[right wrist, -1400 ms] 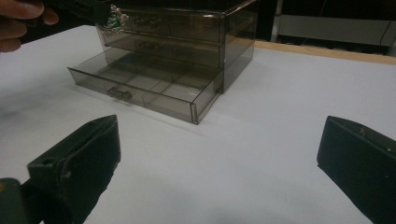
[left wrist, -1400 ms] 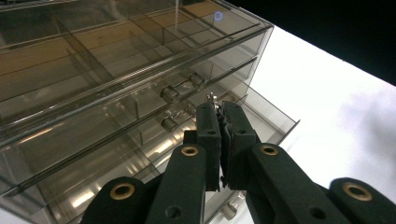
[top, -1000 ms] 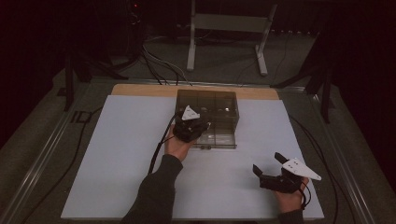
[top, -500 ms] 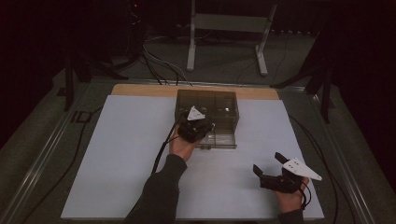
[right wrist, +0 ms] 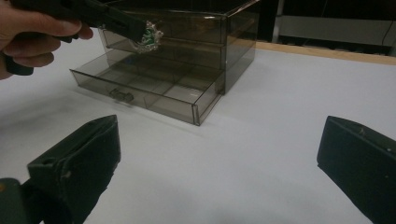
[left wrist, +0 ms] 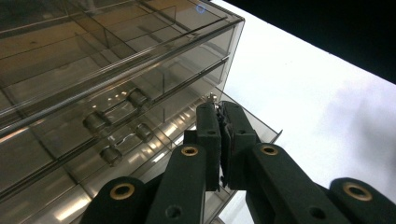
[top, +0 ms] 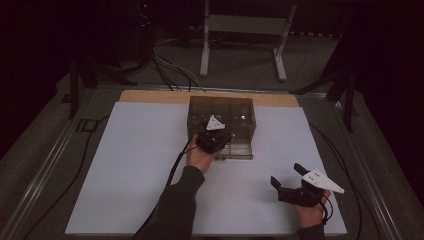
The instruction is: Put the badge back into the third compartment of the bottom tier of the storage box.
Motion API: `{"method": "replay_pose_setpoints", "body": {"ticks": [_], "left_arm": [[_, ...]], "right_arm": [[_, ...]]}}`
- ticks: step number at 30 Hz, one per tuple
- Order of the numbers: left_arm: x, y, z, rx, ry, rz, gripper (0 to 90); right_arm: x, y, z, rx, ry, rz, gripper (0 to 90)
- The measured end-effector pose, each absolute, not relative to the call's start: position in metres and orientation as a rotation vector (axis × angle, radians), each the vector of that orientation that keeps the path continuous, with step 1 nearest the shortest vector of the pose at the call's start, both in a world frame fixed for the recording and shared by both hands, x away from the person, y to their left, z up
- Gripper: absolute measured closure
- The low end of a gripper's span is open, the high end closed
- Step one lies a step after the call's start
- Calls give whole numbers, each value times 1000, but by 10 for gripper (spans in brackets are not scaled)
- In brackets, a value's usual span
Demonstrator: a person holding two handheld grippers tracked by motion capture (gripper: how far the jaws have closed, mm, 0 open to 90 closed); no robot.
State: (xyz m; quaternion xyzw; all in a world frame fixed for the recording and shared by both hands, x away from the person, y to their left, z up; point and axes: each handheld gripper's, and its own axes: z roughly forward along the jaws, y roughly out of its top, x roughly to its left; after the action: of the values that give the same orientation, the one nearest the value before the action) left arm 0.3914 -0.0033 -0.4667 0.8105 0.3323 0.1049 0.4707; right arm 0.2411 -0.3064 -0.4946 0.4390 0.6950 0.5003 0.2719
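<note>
Table (top: pixel 125 165): white top, wooden strip along the 12 o'clock edge.

Drawer box (top: pixel 222 112): smoked clear plastic, standing at 12 o'clock from table centre; bottom drawer (right wrist: pixel 154 95) pulled out toward 6 o'clock, compartments visible inside.

Left gripper (left wrist: pixel 219 116): held over the open drawer, against the box front; jaws pressed together, pinching a small green and silver trinket (right wrist: pixel 149 35).

Right gripper (top: pixel 285 175): resting at 4 o'clock on the table, well apart from the box; jaws spread wide, nothing between them.
</note>
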Motion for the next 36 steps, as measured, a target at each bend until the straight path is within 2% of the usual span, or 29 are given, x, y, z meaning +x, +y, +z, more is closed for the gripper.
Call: {"method": "replay_pose_setpoints", "body": {"ticks": [36], "left_arm": [[399,-30,-479,2026,799,235,882]], "right_arm": [[242,-307,-495,1183,1870,1356,1]]}}
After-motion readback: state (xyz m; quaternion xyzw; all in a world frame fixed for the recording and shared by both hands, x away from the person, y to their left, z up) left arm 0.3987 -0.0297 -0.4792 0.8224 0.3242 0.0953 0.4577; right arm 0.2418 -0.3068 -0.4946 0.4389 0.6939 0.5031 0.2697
